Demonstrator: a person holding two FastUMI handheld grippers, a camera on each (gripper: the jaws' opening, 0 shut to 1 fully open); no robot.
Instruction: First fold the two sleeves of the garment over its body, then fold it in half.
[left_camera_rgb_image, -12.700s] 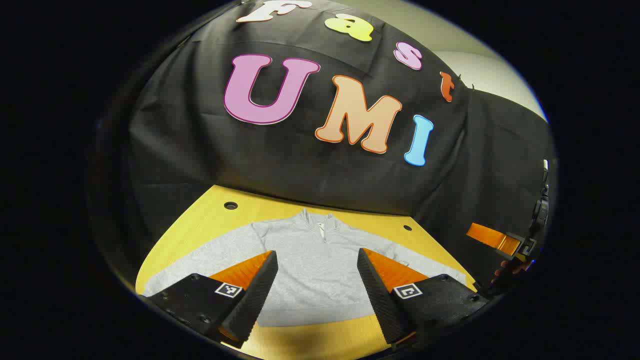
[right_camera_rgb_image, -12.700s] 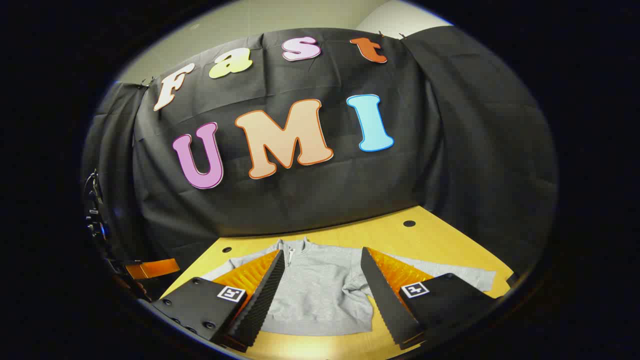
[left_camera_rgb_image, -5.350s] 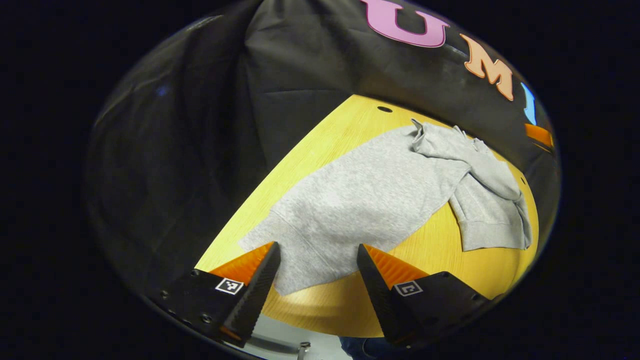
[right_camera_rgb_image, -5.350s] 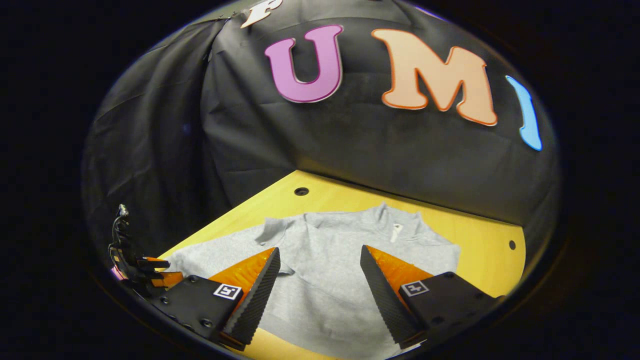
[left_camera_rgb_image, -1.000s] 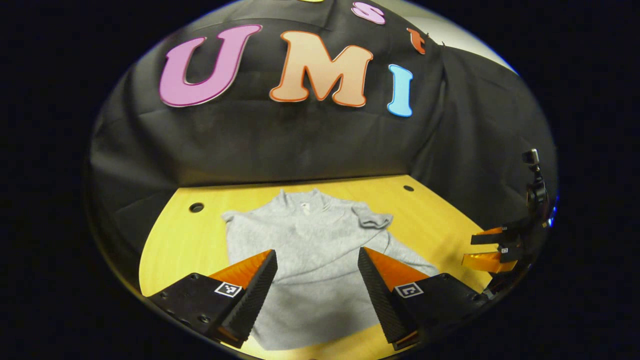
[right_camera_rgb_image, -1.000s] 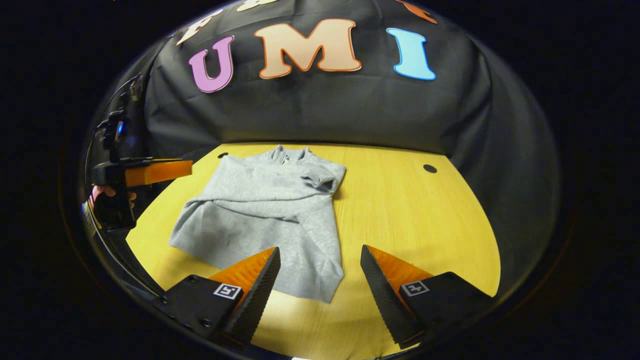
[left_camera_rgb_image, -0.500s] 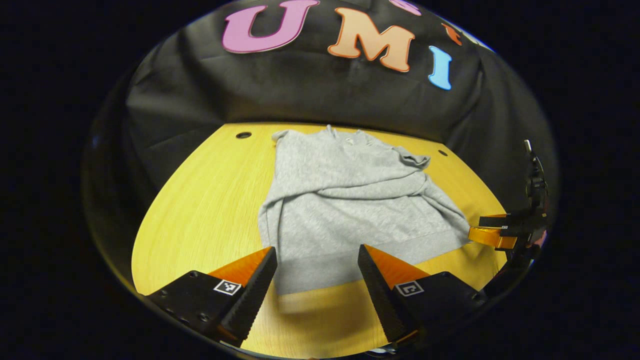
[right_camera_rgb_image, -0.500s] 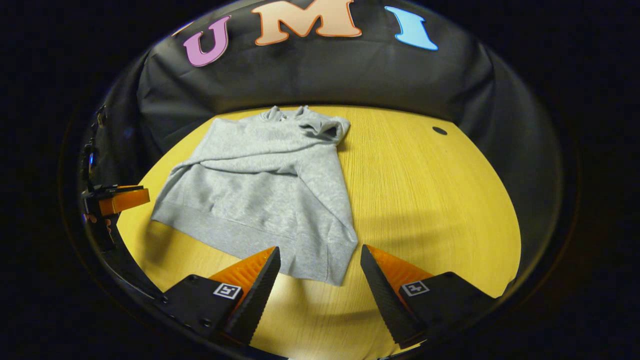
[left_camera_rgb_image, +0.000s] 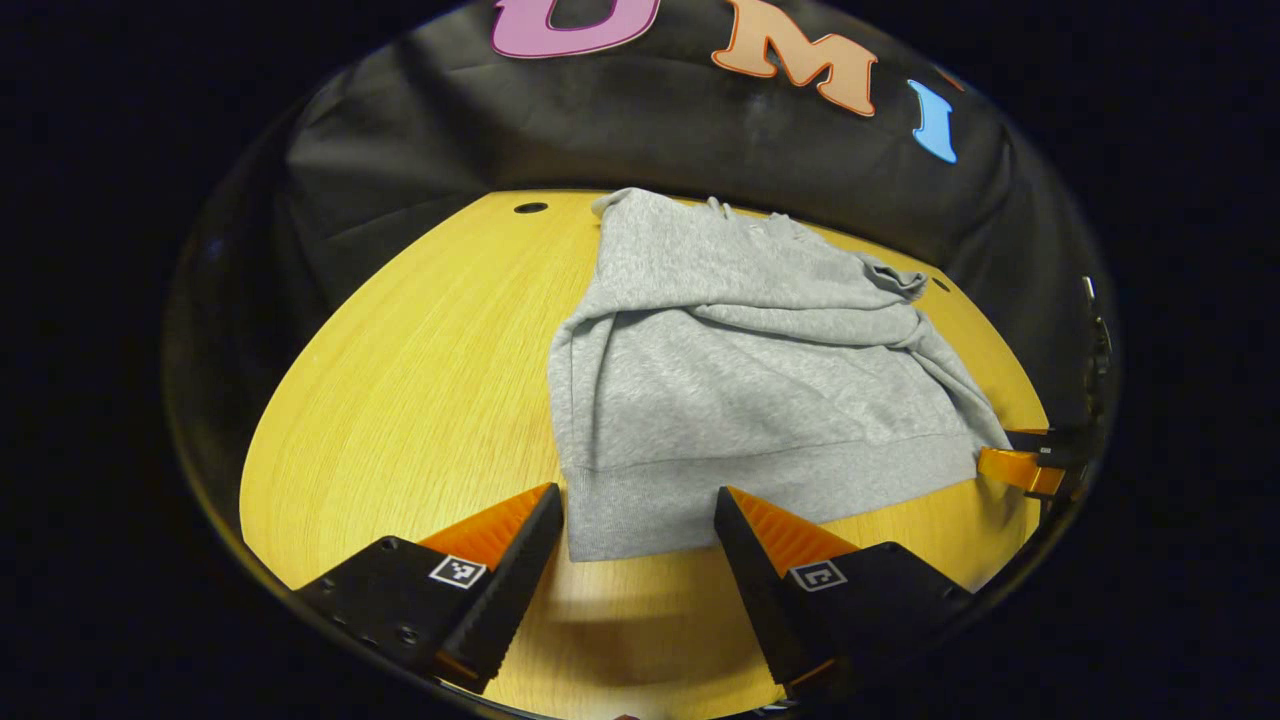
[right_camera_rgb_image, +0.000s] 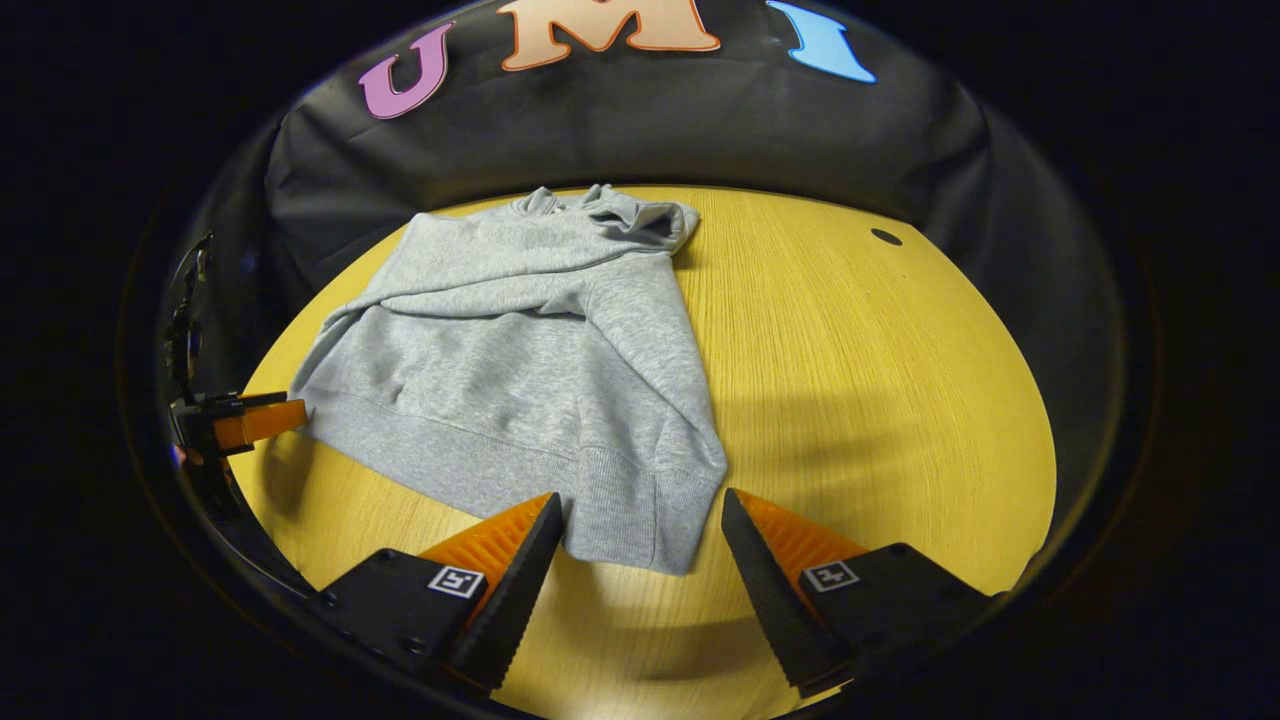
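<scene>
Both grippers have dropped toward the hem of the grey knit sweatshirt (left_camera_rgb_image: 740, 380), mid-frame on the yellow wooden tabletop (left_camera_rgb_image: 400, 380). Left gripper (left_camera_rgb_image: 635, 545) and right gripper (right_camera_rgb_image: 640, 550) fingers gape, released; pinching only the top layer could undo the folded sleeves.

At the start the gray sweatshirt (left_camera_rgb_image: 740, 370) lay flat with both sleeves spread out on the table (left_camera_rgb_image: 400, 380). Now both sleeves are folded over its body. The left gripper (left_camera_rgb_image: 637, 530) and right gripper (right_camera_rgb_image: 640, 535) have moved down to the hem by the table's near edge, jaws wide apart.
</scene>
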